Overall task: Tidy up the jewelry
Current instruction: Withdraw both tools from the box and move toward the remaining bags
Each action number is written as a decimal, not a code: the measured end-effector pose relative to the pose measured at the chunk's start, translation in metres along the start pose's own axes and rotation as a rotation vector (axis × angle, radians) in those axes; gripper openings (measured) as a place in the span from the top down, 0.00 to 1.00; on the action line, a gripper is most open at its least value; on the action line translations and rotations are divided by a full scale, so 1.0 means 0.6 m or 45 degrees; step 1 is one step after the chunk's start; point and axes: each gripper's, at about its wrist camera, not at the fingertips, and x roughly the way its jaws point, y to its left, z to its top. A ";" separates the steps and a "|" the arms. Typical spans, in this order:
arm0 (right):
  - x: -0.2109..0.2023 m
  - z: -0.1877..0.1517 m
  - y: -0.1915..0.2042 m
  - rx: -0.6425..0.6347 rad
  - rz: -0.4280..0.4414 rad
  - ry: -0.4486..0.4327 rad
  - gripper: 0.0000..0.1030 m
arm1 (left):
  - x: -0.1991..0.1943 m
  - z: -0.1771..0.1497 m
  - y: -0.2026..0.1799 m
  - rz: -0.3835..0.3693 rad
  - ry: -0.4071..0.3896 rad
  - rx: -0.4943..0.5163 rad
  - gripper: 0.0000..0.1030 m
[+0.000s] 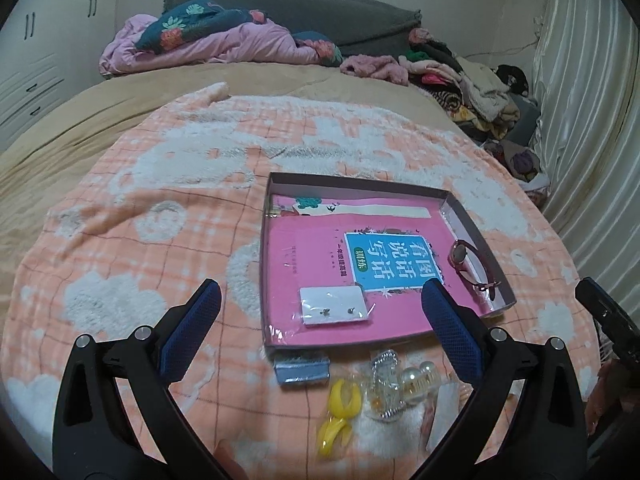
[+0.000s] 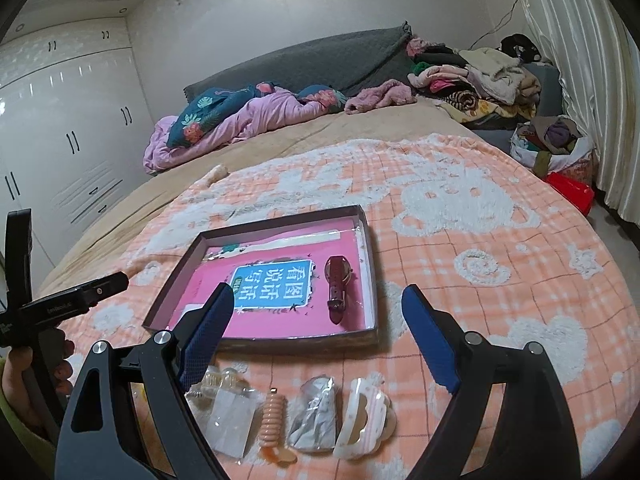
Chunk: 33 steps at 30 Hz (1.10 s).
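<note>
Grippers first: left gripper (image 1: 320, 316) is spread wide with nothing between its blue pads, hanging over the near edge of the shallow pink-lined cardboard tray (image 1: 472, 216). Right gripper (image 2: 318, 332) is just as wide open and empty, parked over the tray's near wall in its own view.

My guess is both sit open and low like this because they're between picks, lined up over the row of loose stuff.

Inside the tray, seen from the left wrist: a white earring card in a clear sleeve (image 1: 334, 305) at about 6 o'clock, and a dark red strap wristwatch (image 1: 470, 266) lying flat along the wall at 3 o'clock. Both rest on a pink booklet with a blue label (image 1: 384, 262), so the tray looks like the collecting spot.

Still outside, on the orange-and-white plaid fleece blanket (image 1: 160, 240), right at the tray's 6 o'clock:
- grey-blue fabric hair clip (image 1: 302, 370)
- yellow plastic claw clip (image 1: 340, 412)
- clear claw clip with silver trim (image 1: 384, 384)
- peach spiral hair tie (image 2: 274, 420)
- silver foil-looking packet (image 2: 316, 416)
- white and pink scalloped claw clip (image 2: 364, 420)

So maybe a quarter done, I'd say.
</note>
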 end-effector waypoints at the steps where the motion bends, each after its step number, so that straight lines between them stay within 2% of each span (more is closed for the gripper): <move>1: -0.004 -0.001 0.001 -0.003 0.002 -0.001 0.18 | -0.006 -0.002 0.003 -0.006 -0.010 -0.007 0.09; 18: -0.051 -0.027 0.037 -0.064 0.053 0.012 0.18 | -0.056 -0.045 0.021 0.012 -0.033 -0.017 0.09; 33: -0.049 -0.090 0.074 -0.141 0.091 0.150 0.18 | -0.063 -0.099 0.027 0.017 0.026 0.002 0.09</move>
